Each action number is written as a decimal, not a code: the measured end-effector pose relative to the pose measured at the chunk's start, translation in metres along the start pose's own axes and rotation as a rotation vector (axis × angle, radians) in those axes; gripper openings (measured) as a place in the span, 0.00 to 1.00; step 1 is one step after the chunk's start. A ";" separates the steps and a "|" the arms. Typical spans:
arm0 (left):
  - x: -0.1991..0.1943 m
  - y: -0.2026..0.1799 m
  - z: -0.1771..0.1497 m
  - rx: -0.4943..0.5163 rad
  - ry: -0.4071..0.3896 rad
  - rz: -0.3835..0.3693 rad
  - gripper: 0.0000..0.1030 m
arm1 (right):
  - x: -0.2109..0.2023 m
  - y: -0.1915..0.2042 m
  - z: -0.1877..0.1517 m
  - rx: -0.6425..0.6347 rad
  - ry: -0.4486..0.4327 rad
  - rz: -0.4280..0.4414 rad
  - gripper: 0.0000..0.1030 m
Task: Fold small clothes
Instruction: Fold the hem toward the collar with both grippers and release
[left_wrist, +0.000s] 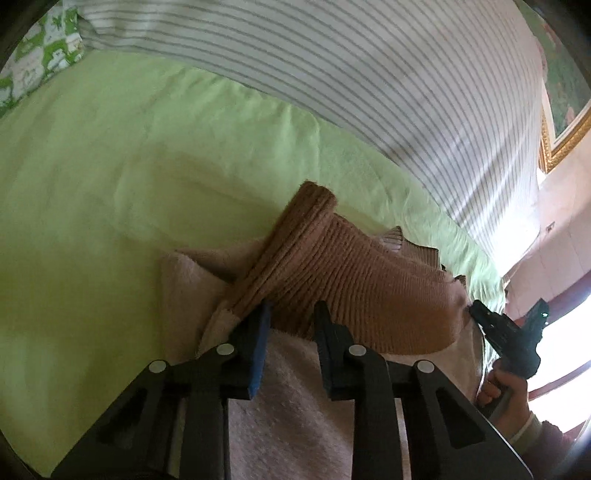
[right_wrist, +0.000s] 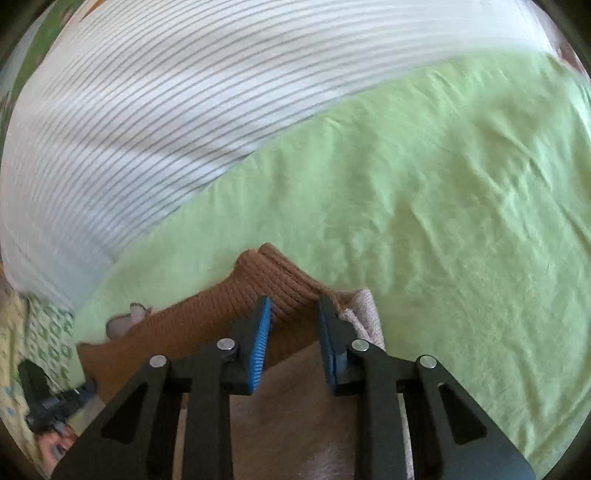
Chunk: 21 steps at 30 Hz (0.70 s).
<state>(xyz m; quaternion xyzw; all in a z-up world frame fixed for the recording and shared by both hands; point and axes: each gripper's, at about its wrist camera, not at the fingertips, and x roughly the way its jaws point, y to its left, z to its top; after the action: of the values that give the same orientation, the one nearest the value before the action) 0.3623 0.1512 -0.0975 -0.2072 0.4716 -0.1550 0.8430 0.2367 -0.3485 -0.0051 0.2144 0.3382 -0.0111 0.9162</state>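
Observation:
A small garment of pale pink fleece (left_wrist: 295, 387) with a brown ribbed knit band (left_wrist: 332, 266) lies on the green sheet. In the left wrist view my left gripper (left_wrist: 293, 323) has the ribbed band bunched between its pads, which press on it near the band's left end. In the right wrist view my right gripper (right_wrist: 293, 314) pinches the same brown band (right_wrist: 207, 314) at its right end, where it rises in a ridge. The right gripper (left_wrist: 484, 317) also shows at the band's far right, held by a hand (left_wrist: 506, 387). The left gripper (right_wrist: 48, 402) is dark and blurred.
The green sheet (left_wrist: 92, 221) spreads wide to the left and ahead. A white, grey-striped duvet (left_wrist: 369, 74) is heaped along the back. A green patterned pillow (left_wrist: 40, 62) lies at the far left, and a gold picture frame (left_wrist: 561, 140) hangs at the right.

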 end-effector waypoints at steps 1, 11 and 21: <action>-0.005 -0.005 -0.002 0.003 -0.002 0.018 0.36 | -0.004 0.004 0.001 -0.009 0.000 0.006 0.28; -0.079 -0.024 -0.076 -0.130 -0.036 0.090 0.60 | -0.060 0.065 -0.047 -0.200 0.114 0.191 0.31; -0.123 -0.004 -0.130 -0.217 -0.045 0.192 0.67 | -0.052 0.044 -0.068 -0.093 0.265 0.047 0.39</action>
<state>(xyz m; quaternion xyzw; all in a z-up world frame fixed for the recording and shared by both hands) 0.1878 0.1772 -0.0667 -0.2544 0.4843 -0.0171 0.8369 0.1621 -0.2877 -0.0014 0.1792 0.4514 0.0543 0.8725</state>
